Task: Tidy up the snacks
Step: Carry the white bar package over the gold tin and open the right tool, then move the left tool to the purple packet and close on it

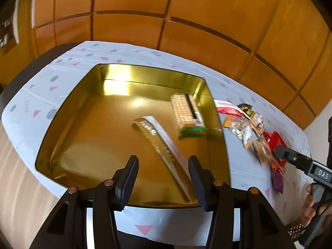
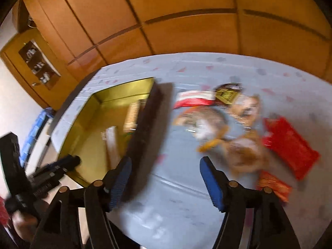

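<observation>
A gold tin box [image 1: 83, 112] sits on the patterned tablecloth. Inside lie a long gold snack bar [image 1: 166, 151] and a cracker pack [image 1: 185, 112] near the right wall. My left gripper [image 1: 164, 178] is open and empty above the tin's near edge. A pile of snack packets [image 1: 249, 128] lies right of the tin. In the right wrist view the tin [image 2: 91, 128], the packets [image 2: 209, 122] and a red packet [image 2: 290, 145] show, blurred. My right gripper [image 2: 166, 182] is open and empty above the cloth between tin and packets.
The table [image 1: 37, 95] has a white cloth with grey dots and pink triangles. Wooden cabinets [image 1: 186, 20] stand close behind it. An orange packet [image 2: 274, 184] lies near the right gripper's right finger. The left gripper's body [image 2: 47, 176] shows at the left.
</observation>
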Demonstrator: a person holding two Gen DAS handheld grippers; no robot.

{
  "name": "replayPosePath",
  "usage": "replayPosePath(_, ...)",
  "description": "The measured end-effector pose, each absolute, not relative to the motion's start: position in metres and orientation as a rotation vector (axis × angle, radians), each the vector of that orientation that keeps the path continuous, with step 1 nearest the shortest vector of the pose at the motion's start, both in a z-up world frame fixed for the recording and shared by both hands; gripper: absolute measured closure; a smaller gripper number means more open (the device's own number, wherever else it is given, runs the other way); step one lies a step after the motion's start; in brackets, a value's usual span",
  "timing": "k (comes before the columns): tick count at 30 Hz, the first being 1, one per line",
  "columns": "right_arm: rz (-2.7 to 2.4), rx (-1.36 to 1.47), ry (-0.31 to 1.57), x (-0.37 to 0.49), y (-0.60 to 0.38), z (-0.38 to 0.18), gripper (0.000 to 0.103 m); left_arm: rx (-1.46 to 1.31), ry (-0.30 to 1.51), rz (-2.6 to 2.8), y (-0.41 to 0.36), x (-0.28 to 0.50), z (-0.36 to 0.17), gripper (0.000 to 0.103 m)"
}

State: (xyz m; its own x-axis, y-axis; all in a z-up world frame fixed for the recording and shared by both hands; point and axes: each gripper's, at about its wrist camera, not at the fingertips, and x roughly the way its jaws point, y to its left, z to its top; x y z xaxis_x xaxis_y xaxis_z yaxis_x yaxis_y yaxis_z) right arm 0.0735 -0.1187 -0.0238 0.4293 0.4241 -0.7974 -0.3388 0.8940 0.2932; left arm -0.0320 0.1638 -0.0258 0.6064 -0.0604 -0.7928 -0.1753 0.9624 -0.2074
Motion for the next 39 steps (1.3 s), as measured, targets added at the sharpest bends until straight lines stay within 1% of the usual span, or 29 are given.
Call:
replayPosePath(2, 0.432, 0.077, 1.000, 0.067, -0.144, -0.019, 0.029, -0.255, 0.921, 0.047, 0.155, -0.030, -0.024, 0.053)
replayPosePath(4, 0.388, 0.076, 0.994, 0.064, -0.166, -0.018, 0.026, -0.235, 0.923, 0.030, 0.147, -0.029, -0.023, 0.053)
replayPosePath(11, 0.226, 0.052, 0.946, 0.056, -0.241, -0.004, 0.023, -0.167, 0.926, -0.024, 0.119, -0.025, -0.019, 0.053)
replayPosePath(13, 0.187, 0.065, 0.931, 0.057, -0.261, 0.001, 0.019, -0.150, 0.930, -0.034, 0.111, -0.023, -0.018, 0.053)
replayPosePath(14, 0.166, 0.066, 0.923, 0.057, -0.270, 0.003, 0.019, -0.143, 0.932, -0.040, 0.108, -0.023, -0.018, 0.053)
replayPosePath(17, 0.125, 0.073, 0.906, 0.059, -0.290, 0.008, 0.018, -0.116, 0.934, -0.057, 0.098, -0.022, -0.017, 0.053)
replayPosePath(21, 0.089, 0.088, 0.874, 0.062, -0.314, 0.011, 0.015, -0.082, 0.930, -0.079, 0.085, -0.022, -0.014, 0.053)
replayPosePath(28, 0.079, 0.137, 0.775, 0.076, -0.355, 0.014, 0.012, -0.007, 0.909, -0.121, 0.060, -0.020, -0.008, 0.052)
replayPosePath(33, 0.044, 0.278, 0.806, 0.088, -0.389, 0.001, 0.012, 0.028, 0.912, -0.165, 0.043, -0.016, -0.006, 0.052)
replayPosePath(35, 0.044, 0.355, 0.821, 0.090, -0.401, -0.003, 0.009, 0.036, 0.916, -0.192, 0.035, -0.013, -0.006, 0.052)
replayPosePath(39, 0.052, 0.433, 0.831, 0.089, -0.410, -0.007, 0.008, 0.044, 0.926, -0.230, 0.021, -0.008, -0.007, 0.052)
